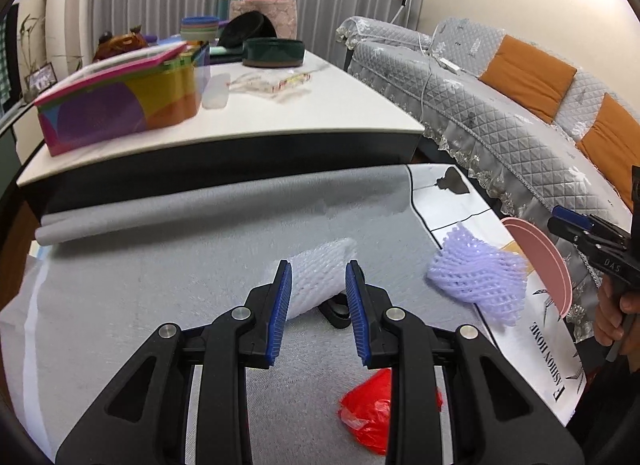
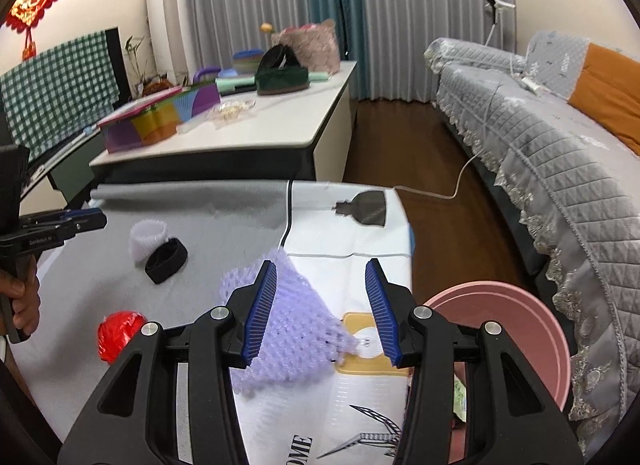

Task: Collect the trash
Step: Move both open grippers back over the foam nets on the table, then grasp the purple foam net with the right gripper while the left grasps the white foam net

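Note:
A white foam net (image 1: 316, 277) lies on the grey mat (image 1: 160, 265), leaning on a black ring (image 1: 336, 311). My left gripper (image 1: 318, 267) hangs open just short of it; the net shows between the fingers, untouched. In the right wrist view the same net (image 2: 147, 239) lies clear of the left gripper (image 2: 96, 221). A purple foam net (image 2: 288, 329) rests on a white printed bag (image 2: 352, 233). Above it my right gripper (image 2: 322, 265) is open and holds nothing. A crumpled red plastic bag (image 2: 119, 329) lies at the mat's near side.
A pink basin (image 2: 520, 341) stands on the floor right of the table, by the grey quilted sofa (image 2: 540, 153). Behind the work table is a white low table (image 1: 320, 113) with a colourful box (image 1: 120, 105) and dishes. A cable (image 2: 460, 185) crosses the wooden floor.

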The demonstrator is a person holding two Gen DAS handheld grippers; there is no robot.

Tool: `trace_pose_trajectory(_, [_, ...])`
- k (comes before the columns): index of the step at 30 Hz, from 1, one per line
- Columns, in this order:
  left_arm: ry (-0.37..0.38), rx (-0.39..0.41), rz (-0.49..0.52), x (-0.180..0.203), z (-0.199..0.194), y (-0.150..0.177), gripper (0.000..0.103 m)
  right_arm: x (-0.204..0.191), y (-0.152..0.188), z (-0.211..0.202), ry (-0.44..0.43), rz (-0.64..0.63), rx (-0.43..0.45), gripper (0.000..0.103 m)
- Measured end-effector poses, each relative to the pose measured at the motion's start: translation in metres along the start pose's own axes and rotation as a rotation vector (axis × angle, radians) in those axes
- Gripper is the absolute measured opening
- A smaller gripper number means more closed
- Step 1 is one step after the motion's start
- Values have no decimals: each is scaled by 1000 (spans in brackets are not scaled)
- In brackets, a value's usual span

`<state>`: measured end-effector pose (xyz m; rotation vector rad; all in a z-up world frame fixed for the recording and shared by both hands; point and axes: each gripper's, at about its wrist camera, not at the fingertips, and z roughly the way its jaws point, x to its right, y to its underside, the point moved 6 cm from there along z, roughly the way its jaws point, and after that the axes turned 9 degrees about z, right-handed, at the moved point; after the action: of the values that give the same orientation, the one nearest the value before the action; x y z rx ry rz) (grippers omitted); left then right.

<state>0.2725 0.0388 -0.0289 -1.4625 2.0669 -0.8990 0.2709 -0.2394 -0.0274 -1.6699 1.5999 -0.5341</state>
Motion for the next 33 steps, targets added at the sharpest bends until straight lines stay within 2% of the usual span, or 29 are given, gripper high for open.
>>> trace_pose_trajectory(3, [3,-17,15,1,11,4,28,-2,5,16,7,-6,-37,47])
trace_pose_trajectory(6, [15,-39,26,2,23,6,31,-4,11,31,10,-17,-80,55])
trace_pose_trajectory(7, [12,-41,31,2,26,5,34,-5,13,35,11,-23,-89,55])
trace_pose_trajectory(9, [16,-39,36,1,30,4,49,-7,16,42,11,-34,-109,55])
trace_pose_trajectory(14, [33,-55,44,3,39,5,54,-9,26,58,18,-55,-157,55])
trace_pose_trajectory(25, [13,-98,62,3,53,12,54,-6,39,74,46,-81,-218,55])
trace_pose_trajectory(30, [6,-105,57,0,52,12,46,-9,41,75,46,-95,-228,55])
trace_pose_trajectory(33, [1,-112,56,0,54,12,41,-10,42,75,47,-105,-232,48])
